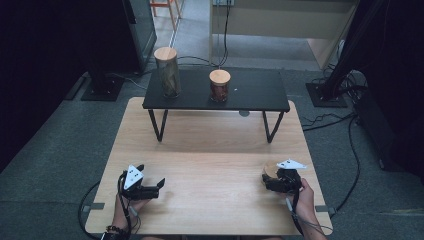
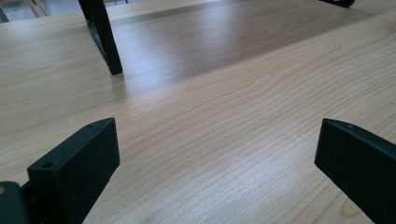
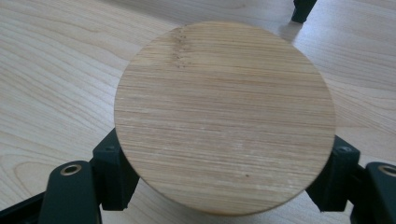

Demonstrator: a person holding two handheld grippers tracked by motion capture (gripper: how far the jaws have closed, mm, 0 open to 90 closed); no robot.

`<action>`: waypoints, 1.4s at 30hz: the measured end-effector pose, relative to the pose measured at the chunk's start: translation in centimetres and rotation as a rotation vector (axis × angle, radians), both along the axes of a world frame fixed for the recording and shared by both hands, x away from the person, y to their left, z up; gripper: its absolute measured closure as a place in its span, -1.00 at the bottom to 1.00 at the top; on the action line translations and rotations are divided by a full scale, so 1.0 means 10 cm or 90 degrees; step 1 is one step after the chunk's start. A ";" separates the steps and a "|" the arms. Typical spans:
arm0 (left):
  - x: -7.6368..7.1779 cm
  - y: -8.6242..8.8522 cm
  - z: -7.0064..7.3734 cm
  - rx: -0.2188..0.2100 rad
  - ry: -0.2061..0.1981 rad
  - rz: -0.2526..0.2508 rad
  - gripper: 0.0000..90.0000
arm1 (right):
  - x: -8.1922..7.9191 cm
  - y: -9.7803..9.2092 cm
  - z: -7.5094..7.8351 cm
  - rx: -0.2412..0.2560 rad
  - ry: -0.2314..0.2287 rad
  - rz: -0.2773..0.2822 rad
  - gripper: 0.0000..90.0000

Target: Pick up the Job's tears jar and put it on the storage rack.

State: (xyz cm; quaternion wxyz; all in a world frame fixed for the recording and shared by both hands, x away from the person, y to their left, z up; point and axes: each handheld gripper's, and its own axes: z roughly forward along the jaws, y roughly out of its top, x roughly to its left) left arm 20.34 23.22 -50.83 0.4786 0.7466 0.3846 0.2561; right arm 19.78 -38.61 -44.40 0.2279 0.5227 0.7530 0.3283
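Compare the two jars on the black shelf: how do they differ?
The left jar is clearly taller than the right jar, and looks a bit wider. The left jar stands near the black shelf's left end; the right jar stands about mid-shelf. The left jar's contents look pale brown, the right jar's dark reddish brown. Both stand upright, clear-walled, each capped with a round wooden lid.

A light wooden table with a pale grain [image 1: 210, 150] stands on a grey carpeted floor [image 1: 55, 145], and a low black shelf on thin black metal legs [image 1: 260, 92] sits across its far half. Beyond it a paler strip of floor [image 1: 192, 30] runs toward a beige wall panel [image 1: 280, 20], with the legs of an orange wooden stool [image 1: 165, 7] at the top edge. Dark stands on black bases [image 1: 102, 87] flank the table in deep shadow, and black cables [image 1: 327, 120] trail over the carpet at the right.
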 end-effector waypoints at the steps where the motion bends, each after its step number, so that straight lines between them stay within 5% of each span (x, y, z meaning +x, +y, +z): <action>1: 0.00 0.00 0.00 0.000 0.001 0.000 -1.00 | 0.00 0.00 0.00 -0.002 0.000 0.002 -0.44; 25: 0.01 0.00 0.00 0.001 0.001 -0.001 -1.00 | -0.03 0.04 0.30 -0.008 -0.017 0.009 -0.44; 42: 0.01 -0.01 0.01 0.009 0.002 -0.003 -1.00 | 0.09 0.09 0.73 -0.019 -0.028 0.021 -0.44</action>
